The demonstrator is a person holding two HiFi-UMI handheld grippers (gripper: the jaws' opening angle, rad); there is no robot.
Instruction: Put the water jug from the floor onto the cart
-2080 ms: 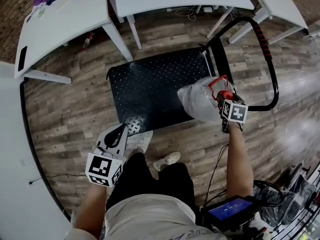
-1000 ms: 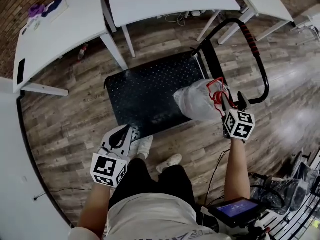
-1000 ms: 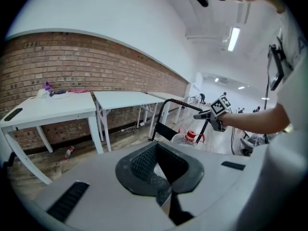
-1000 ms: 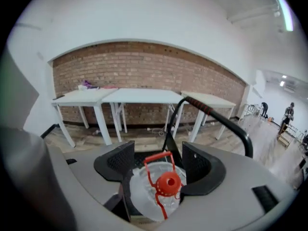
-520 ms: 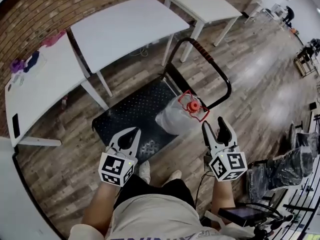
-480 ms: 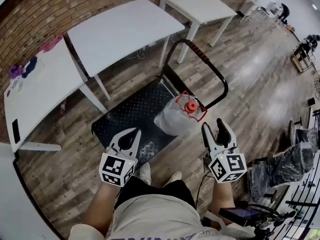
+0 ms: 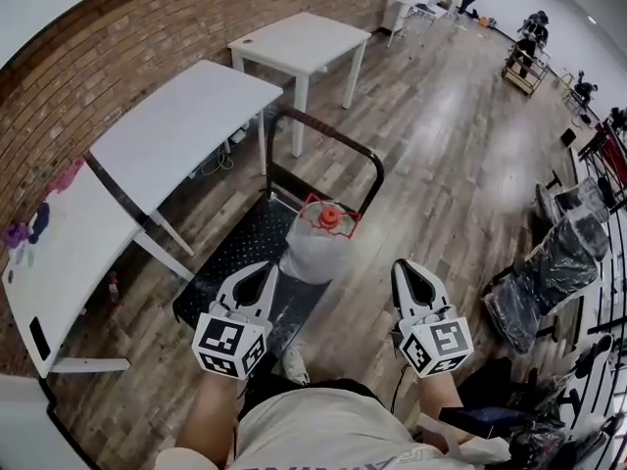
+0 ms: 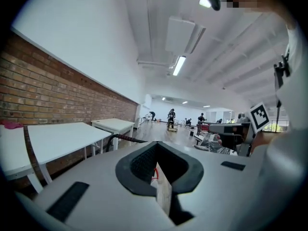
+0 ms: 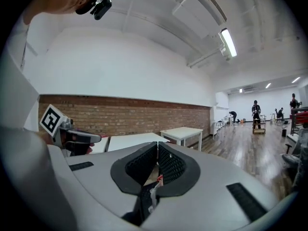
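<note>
Wood-plank floor (image 7: 460, 164) runs beside a brick wall (image 7: 147, 37), with white tables (image 7: 186, 125) along it, and the black cart (image 7: 230, 258) sits just ahead of us. Two seconds ago our right gripper (image 7: 409, 274) was clamped on the red carry handle of the water jug (image 7: 315, 248), low over the deck. A second ago its jaws stood apart beside that handle. Now it is lifted well clear, and its jaws are together with nothing between them. Our left gripper (image 7: 260, 274) has come up as well, its jaws also closed and empty.

We read that as a finished release. The jug stands upright on the cart's deck, at the end nearest the push handle (image 7: 328, 135), with neither gripper touching it. As we judge it, the task is done.

The jug is translucent and pale, its red cap (image 7: 329, 217) in place. We cannot tell how full it is. Nothing else rides on the cart's deck.
</note>
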